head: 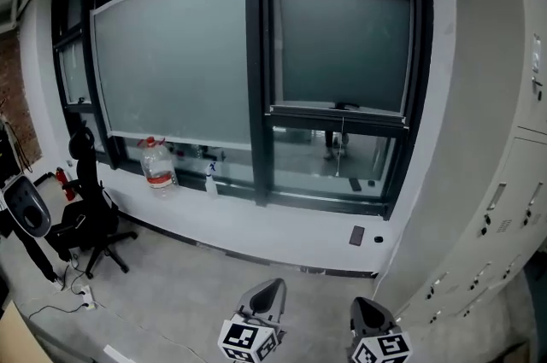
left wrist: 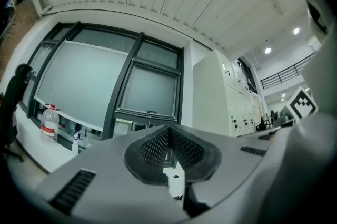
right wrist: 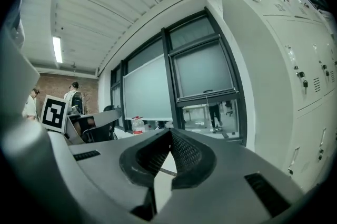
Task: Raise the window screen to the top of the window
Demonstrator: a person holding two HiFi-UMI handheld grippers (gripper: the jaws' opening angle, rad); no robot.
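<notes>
The grey window screen [head: 342,45] covers the upper part of the narrow right window. Its dark bottom bar [head: 338,115] carries a small handle [head: 345,106], and a thin cord [head: 343,135] hangs below it. Clear glass shows under the bar. Both grippers are low in the head view, well back from the window: my left gripper [head: 265,295] and my right gripper [head: 369,314]. Each is shut with nothing held. The left gripper view has the screen [left wrist: 150,91] beyond the closed left gripper [left wrist: 169,133]. The right gripper view has the screen [right wrist: 202,70] beyond the closed right gripper [right wrist: 169,136].
A wide screened window [head: 171,62] lies to the left. A water bottle [head: 157,165] and a spray bottle [head: 211,180] stand on the sill. An office chair [head: 85,216] is at the left, and tall lockers [head: 496,182] are on the right. People [right wrist: 73,99] stand far behind.
</notes>
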